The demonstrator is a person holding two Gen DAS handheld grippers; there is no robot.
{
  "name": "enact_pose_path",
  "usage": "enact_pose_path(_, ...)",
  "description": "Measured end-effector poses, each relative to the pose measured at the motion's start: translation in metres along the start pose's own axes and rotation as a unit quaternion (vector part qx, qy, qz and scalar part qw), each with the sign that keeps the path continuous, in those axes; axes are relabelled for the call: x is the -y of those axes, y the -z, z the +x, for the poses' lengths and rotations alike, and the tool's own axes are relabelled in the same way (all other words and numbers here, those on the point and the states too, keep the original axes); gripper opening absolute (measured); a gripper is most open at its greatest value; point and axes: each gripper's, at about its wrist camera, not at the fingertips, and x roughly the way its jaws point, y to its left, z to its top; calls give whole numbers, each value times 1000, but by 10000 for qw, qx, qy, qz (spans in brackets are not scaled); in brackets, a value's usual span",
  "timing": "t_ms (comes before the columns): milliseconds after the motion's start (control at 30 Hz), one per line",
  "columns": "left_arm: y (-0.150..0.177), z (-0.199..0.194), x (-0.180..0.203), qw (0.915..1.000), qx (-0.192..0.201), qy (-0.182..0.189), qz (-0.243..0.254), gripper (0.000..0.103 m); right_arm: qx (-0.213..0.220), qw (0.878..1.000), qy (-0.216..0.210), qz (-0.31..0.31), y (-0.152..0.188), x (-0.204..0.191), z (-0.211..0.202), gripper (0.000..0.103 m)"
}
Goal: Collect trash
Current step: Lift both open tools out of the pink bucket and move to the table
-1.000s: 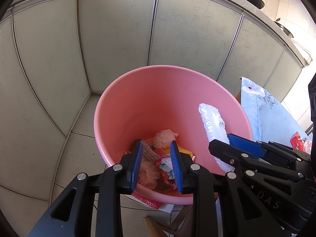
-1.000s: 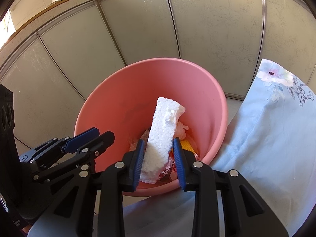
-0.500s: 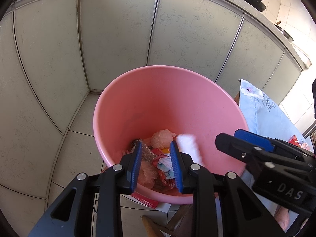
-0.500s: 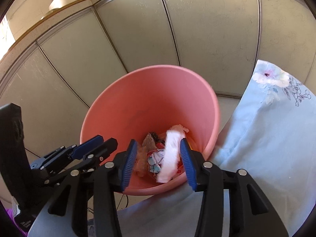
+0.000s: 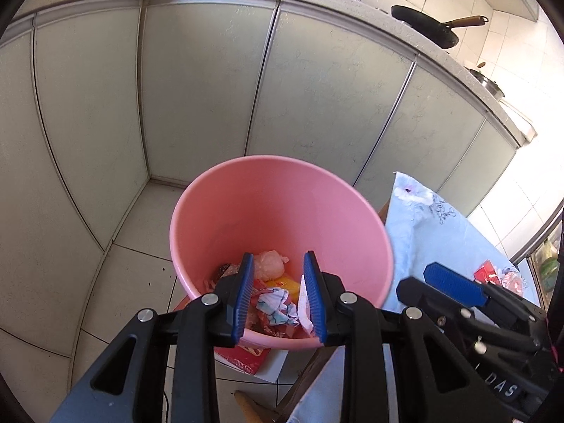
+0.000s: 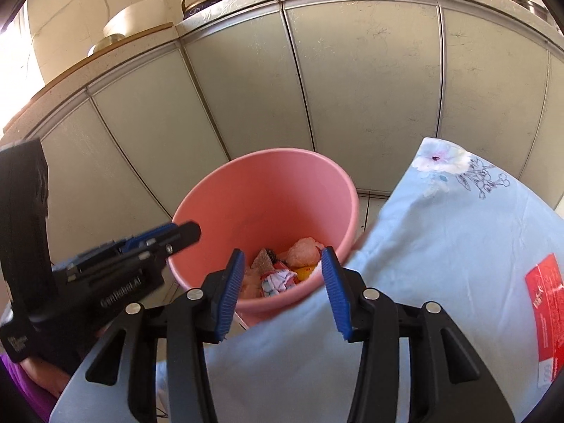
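Tongs on both sides, left tongs (image 5: 278, 298) and right tongs (image 6: 285, 290), gape empty above the pink bucket (image 5: 282, 190), placed beside the table (image 6: 440, 246) to catch trash.

Left gripper (image 5: 278, 296): jaws apart, nothing between the blue pads (image 5: 245, 294), pointing forward and down. Right gripper (image 6: 287, 287): jaws spread wider, also empty, same forward-down pitch. The two sit side by side, close, roughly parallel; each is visible in the other's wrist view. Neither touches anything.
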Motion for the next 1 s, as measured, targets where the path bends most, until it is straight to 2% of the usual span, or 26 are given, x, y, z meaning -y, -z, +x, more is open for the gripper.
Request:
enact_pose_path(400,13,-25,46,9985,62,350,425,28,110,9975,611,-344,54,11,-56,46)
enact_pose_path(800,43,-29,122,9910,-277,869,984,28,143,9934,1119,225,110,61,-110,46)
enact_pose_path(1000,54,-24,173,9815,-668,1144,1386,28,232,9855,1515,729,135,98,-137,46)
